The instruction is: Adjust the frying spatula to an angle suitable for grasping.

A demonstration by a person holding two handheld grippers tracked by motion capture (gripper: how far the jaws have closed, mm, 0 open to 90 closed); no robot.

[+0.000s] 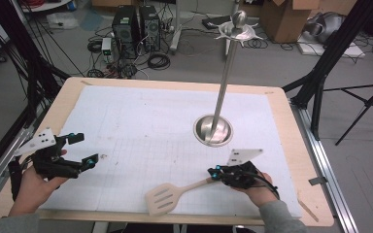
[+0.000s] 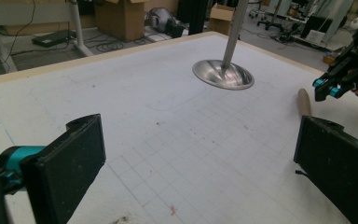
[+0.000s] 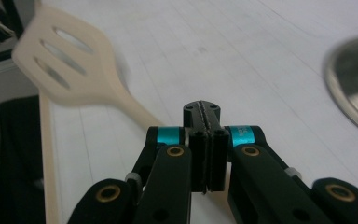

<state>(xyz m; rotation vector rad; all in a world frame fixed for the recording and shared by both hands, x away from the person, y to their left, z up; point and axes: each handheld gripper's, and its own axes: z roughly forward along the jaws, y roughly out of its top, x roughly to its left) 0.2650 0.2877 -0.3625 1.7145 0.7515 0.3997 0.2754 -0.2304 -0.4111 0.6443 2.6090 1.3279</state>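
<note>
A pale wooden slotted spatula (image 1: pixel 162 198) lies near the table's front edge, its handle running up and right to my right gripper (image 1: pixel 215 172). In the right gripper view the jaws of that gripper (image 3: pixel 205 112) are pressed flat together, and the spatula (image 3: pixel 70 60) runs off behind and below them; nothing shows between the pads. The handle's rounded end (image 2: pixel 303 100) lies just beside the right gripper's tips (image 2: pixel 327 88). My left gripper (image 1: pixel 85 148) hovers over the left of the table, open and holding nothing, its jaws wide apart (image 2: pixel 200 158).
A steel stand, round base (image 1: pixel 213 130) and tall pole topped by a hook ring (image 1: pixel 238 30), rises right of centre; its base appears in both gripper views (image 2: pixel 223 74) (image 3: pixel 354 88). A white gridded mat (image 1: pixel 150 126) covers the wooden table. Cables and boxes lie on the floor beyond.
</note>
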